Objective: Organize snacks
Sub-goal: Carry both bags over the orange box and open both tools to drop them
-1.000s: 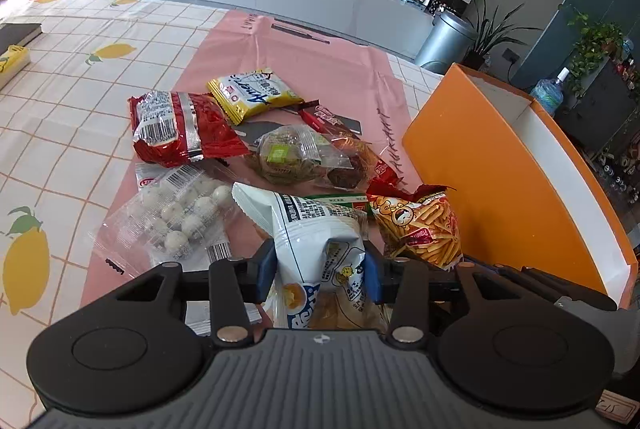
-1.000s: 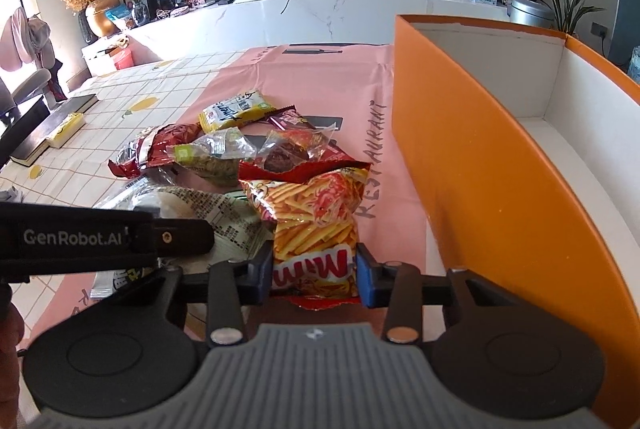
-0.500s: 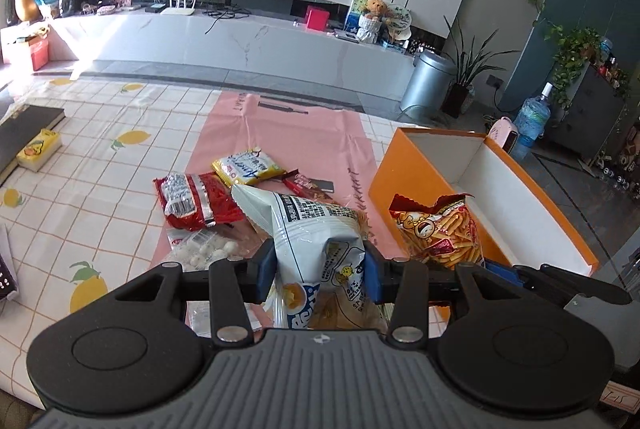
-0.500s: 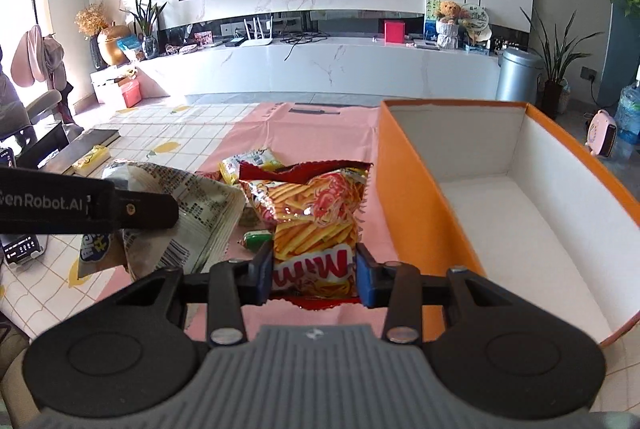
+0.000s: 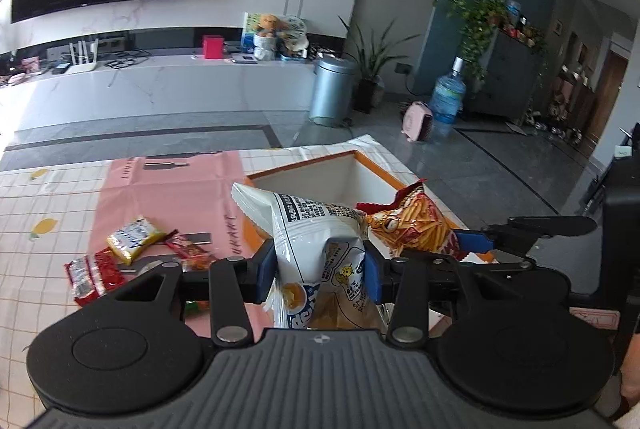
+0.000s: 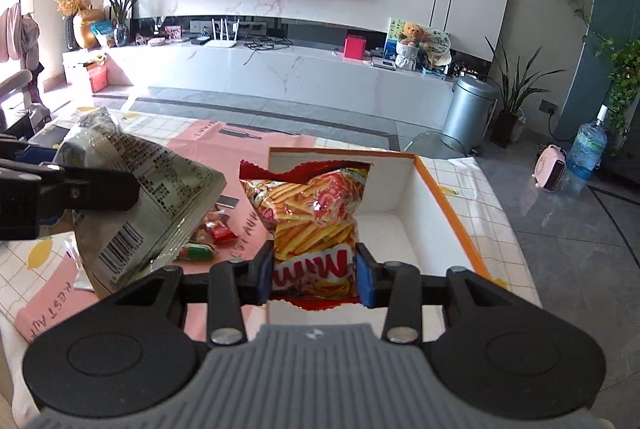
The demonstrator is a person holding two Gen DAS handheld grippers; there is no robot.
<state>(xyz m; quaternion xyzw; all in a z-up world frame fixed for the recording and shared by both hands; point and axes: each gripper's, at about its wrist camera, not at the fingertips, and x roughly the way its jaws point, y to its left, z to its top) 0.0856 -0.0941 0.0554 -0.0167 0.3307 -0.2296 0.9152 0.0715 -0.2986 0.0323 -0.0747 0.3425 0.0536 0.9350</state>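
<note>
l gripper [image 5: 320,267] clamped on white bag [image 5: 316,229]; r gripper [image 6: 315,275] clamped on fries bag [image 6: 314,217], held over orange box [image 6: 444,205].

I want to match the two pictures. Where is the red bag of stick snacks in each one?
Left wrist view: red stick-snack bag right of centre, over the orange box.
Right wrist view: the bag dead centre, clamped in the right hand-held gripper.
Shared landmark: silver bin.

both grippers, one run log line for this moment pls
left gripper: shut on white bag | right gripper: shut on fries bag, over orange box | loose snacks on table
</note>
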